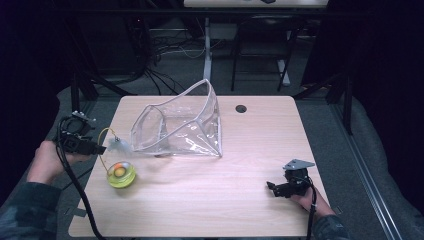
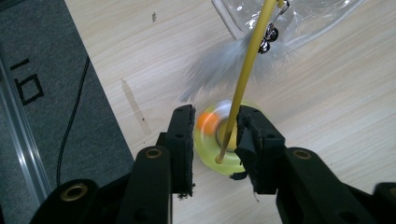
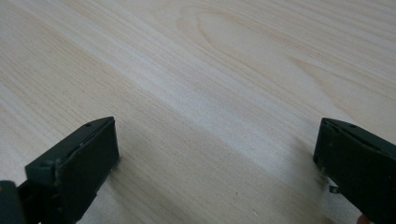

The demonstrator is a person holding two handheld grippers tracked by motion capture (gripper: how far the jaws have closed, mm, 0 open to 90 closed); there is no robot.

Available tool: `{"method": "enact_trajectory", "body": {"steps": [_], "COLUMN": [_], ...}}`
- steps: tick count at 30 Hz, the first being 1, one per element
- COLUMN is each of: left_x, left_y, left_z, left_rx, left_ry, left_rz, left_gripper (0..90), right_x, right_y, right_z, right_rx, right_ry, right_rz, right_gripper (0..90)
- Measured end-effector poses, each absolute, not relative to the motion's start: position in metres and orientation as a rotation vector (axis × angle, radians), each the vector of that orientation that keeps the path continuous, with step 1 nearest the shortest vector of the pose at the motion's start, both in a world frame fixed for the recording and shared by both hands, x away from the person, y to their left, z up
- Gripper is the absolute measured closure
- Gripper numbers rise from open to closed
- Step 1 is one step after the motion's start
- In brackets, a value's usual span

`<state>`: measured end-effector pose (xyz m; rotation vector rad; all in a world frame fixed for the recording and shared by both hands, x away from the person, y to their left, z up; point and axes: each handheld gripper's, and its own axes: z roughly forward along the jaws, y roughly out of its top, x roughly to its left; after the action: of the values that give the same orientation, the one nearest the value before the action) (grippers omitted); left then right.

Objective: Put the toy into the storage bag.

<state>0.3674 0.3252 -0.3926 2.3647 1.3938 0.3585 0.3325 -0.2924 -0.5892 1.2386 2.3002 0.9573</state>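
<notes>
A cat toy stands at the table's left: a lime-green round base (image 1: 121, 175) (image 2: 205, 147) with an orange ball (image 2: 205, 121), and a thin yellow wand (image 2: 247, 70) that curves up to a grey feather (image 1: 120, 145) (image 2: 219, 65) and a small bell (image 2: 266, 39). My left gripper (image 1: 102, 149) (image 2: 215, 114) hovers over the base, open. The wand passes between its jaws and rests against the right-hand one. A clear plastic pouch (image 1: 180, 125) (image 2: 299, 18) stands gaping at the table's middle back. My right gripper (image 1: 270, 186) (image 3: 217, 135) is wide open over bare wood, front right.
The light wooden table (image 1: 240, 210) has a round cable hole (image 1: 241, 108) near its back edge. Its left edge (image 2: 100, 88) runs close beside my left gripper, with grey floor (image 2: 42, 116) and a black cable (image 2: 72, 116) below. Dark frame posts and chair legs stand behind.
</notes>
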Motion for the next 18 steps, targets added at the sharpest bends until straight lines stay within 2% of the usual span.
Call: {"method": "enact_trajectory", "body": {"steps": [13,18], "left_x": [0.3654,0.365], "left_y": [0.3251,0.3239], "left_z": [-0.3908,-0.3902], "left_rx": [2.344,2.358], "left_ry": [1.402,1.405], "left_rz": [0.393,0.397], "left_gripper": [86.3,87.5], "right_x": [0.3325,0.3324], "right_y": [-0.2923,-0.2923], "right_z": [-0.5892,-0.5892], "right_rx": [1.239,1.239], "right_ry": [2.3,2.3], "right_rz": [0.958,0.958], "right_gripper": [0.0,0.0]}}
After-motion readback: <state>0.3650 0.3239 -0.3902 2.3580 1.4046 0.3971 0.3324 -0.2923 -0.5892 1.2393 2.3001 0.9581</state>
